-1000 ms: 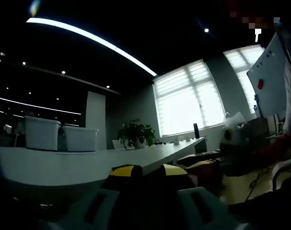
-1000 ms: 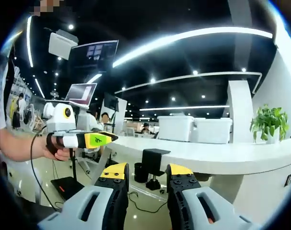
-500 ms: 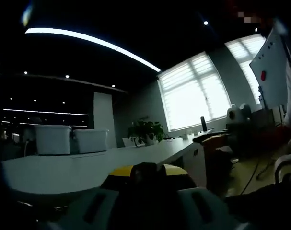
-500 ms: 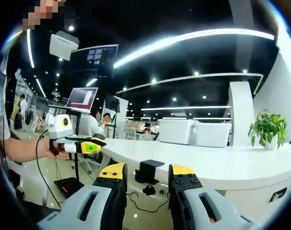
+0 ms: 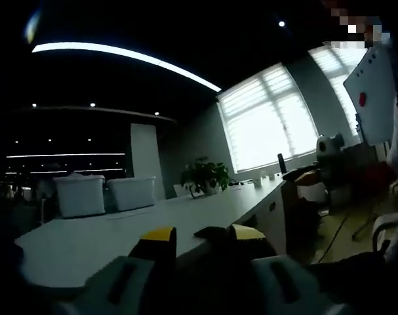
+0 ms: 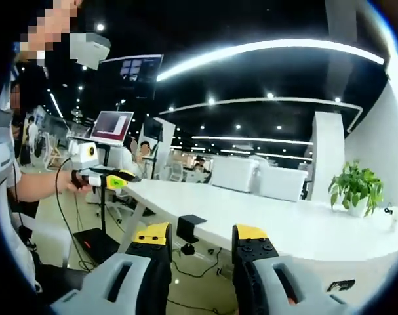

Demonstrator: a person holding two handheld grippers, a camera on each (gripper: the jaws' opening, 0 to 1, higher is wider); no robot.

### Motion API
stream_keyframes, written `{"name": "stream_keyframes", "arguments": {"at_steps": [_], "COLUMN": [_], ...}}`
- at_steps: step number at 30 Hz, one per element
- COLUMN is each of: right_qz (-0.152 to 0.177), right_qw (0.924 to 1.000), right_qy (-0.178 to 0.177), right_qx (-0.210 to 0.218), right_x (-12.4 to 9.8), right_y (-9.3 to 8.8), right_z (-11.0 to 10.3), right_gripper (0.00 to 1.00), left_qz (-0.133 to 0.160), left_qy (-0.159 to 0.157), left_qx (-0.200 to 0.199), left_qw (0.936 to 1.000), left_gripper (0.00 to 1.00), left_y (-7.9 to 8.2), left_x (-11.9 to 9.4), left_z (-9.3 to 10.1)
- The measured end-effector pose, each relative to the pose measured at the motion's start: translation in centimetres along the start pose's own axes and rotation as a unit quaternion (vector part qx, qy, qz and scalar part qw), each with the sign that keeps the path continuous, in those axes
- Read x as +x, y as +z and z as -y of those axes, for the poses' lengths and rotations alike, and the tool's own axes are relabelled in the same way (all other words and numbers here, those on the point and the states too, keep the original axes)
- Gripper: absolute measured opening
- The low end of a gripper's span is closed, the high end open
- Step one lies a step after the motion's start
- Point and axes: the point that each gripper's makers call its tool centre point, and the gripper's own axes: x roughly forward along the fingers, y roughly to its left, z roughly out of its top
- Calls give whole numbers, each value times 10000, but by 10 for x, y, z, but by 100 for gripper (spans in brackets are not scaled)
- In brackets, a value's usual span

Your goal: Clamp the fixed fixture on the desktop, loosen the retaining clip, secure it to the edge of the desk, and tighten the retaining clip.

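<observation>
Two grippers apart, fixture [image 6: 189,225] on desk [image 6: 284,220]

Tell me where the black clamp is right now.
In the right gripper view the black clamp sits on the near edge of the white desk, just above the gap between the right gripper fingers, well left of the potted plant.

A long white desk [image 6: 303,226] runs through a dim open office under curved ceiling light strips [image 6: 264,49]. Two white bins [image 5: 103,195] and a potted plant [image 5: 205,177] stand on it, near bright windows with blinds [image 5: 267,121].
</observation>
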Motion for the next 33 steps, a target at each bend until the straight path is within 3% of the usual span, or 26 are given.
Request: {"name": "stream_keyframes", "arguments": {"at_steps": [6,11,21,25,33], "right_qz": [-287,-627,-1032,-1066,-1210], "right_qw": [9987,9958,9907,9910,9900], "right_qy": [240,472,721,683,662], "right_qx": [-358,-471,-521,-444,-312], "right_x": [-3,-2,2,2,-4], "right_y": [6,-1,-17,-18,-24], "right_z": [-11,-20,-24,-19,-11], "right_gripper": [40,40,40,39,38], "left_qz": [-184,-362,-480,-841,-751], "left_qy": [36,24,152,156,384], "left_qx": [142,152,-349,-435,-172], "left_qw": [9997,9992,9981,9954,9963], "left_gripper": [42,48,47,46,47], "left_y": [9,10,-7,-20,-4], "left_x": [-10,-20,-27,-29,-45], "left_z": [-10,-10,-1,3,-11]}}
